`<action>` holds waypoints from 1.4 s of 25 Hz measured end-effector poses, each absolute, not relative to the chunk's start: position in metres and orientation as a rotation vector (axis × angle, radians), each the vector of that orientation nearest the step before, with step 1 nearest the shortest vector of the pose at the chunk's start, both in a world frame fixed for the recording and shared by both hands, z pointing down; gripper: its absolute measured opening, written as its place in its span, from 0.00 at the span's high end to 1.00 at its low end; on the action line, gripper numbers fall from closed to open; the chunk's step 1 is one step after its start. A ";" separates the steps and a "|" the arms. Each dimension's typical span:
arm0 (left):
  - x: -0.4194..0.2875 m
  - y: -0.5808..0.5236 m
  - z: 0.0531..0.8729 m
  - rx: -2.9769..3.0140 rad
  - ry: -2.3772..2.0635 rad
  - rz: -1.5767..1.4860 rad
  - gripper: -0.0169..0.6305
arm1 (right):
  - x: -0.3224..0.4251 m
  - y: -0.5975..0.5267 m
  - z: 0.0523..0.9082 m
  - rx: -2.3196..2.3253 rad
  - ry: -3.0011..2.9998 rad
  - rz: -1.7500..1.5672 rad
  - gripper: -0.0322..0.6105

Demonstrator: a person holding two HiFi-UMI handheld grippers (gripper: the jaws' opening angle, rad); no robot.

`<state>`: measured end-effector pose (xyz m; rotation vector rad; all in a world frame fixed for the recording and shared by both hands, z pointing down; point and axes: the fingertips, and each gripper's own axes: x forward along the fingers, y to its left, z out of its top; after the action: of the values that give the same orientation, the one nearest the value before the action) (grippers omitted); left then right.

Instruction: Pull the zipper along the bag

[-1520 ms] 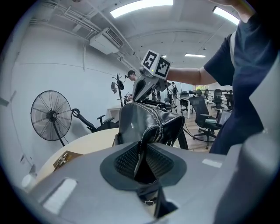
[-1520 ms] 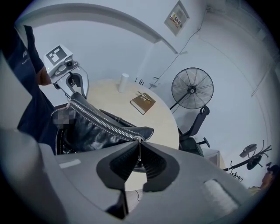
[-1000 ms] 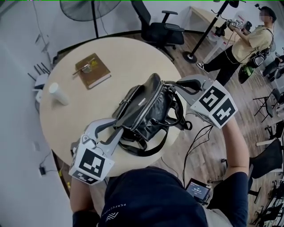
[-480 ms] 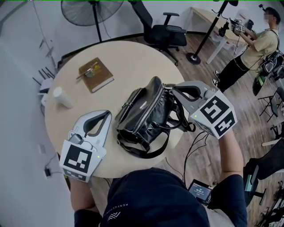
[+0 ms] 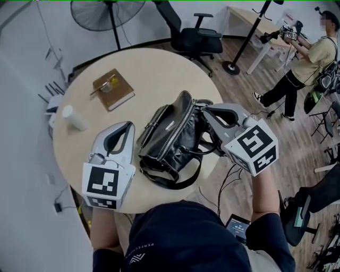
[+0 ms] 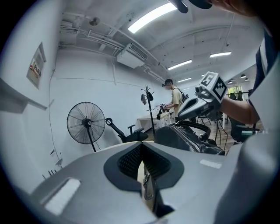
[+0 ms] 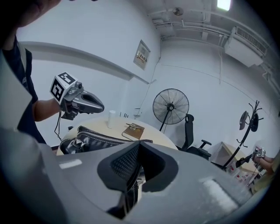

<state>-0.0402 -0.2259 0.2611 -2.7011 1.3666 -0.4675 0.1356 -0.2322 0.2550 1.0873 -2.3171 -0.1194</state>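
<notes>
A round, pale worktop fills the middle of the head view. An office chair and a standing fan are on the floor behind it, and a person stands far off at the right.

A black leather bag lies on the near right part of the worktop, with its handles draped toward the edge. A silver zipper runs along its top from the near end to the far end.

The left gripper is over the worktop just beside the bag's left side, apart from it. Its jaws have just been closing and now stand together. A small metal piece shows low in the slit between them, and I cannot tell whether they pinch it.

The right gripper points at the bag's far end with its jaws pressed together. A dark stitched strip shows in the slit below them, and I cannot tell whether it is pinched.

A brown book lies on the far left of the worktop. A white cup stands near the left rim, well apart from the bag.
</notes>
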 end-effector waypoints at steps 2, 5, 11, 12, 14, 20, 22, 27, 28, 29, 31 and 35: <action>-0.042 -0.230 0.262 -2.707 1.405 -0.451 0.95 | 0.135 -0.231 0.254 1.115 -2.328 -0.126 0.94; -0.042 -0.233 0.266 -2.739 1.445 -0.444 0.97 | 0.133 -0.229 0.249 1.164 -2.365 -0.125 0.94; -0.041 -0.235 0.277 -2.761 1.462 -0.484 0.97 | 0.135 -0.223 0.242 1.248 -2.419 -0.106 0.95; -0.041 -0.235 0.278 -2.759 1.466 -0.488 0.97 | 0.135 -0.221 0.241 1.259 -2.422 -0.110 0.95; -0.042 -0.234 0.279 -2.762 1.471 -0.484 0.97 | 0.134 -0.219 0.239 1.279 -2.429 -0.116 0.95; -0.044 -0.233 0.283 -2.794 1.494 -0.468 0.97 | 0.134 -0.217 0.236 1.313 -2.456 -0.104 0.95; -0.043 -0.233 0.285 -2.804 1.492 -0.472 0.97 | 0.134 -0.217 0.237 1.312 -2.453 -0.102 0.95; -0.038 -0.230 0.286 -2.837 1.451 -0.471 0.92 | 0.135 -0.216 0.240 1.312 -2.456 -0.081 0.95; -0.037 -0.230 0.286 -2.840 1.447 -0.473 0.91 | 0.136 -0.217 0.240 1.314 -2.456 -0.078 0.95; -0.037 -0.230 0.287 -2.840 1.444 -0.477 0.91 | 0.136 -0.217 0.241 1.317 -2.456 -0.076 0.95; -0.036 -0.231 0.289 -2.841 1.443 -0.484 0.90 | 0.137 -0.218 0.242 1.324 -2.454 -0.071 0.95; -0.035 -0.232 0.291 -2.843 1.445 -0.490 0.91 | 0.139 -0.220 0.244 1.338 -2.449 -0.064 0.95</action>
<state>-0.0354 -0.2321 0.2906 -2.8431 1.4451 -0.4895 0.1387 -0.2202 0.2442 1.3381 -2.4495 -0.0642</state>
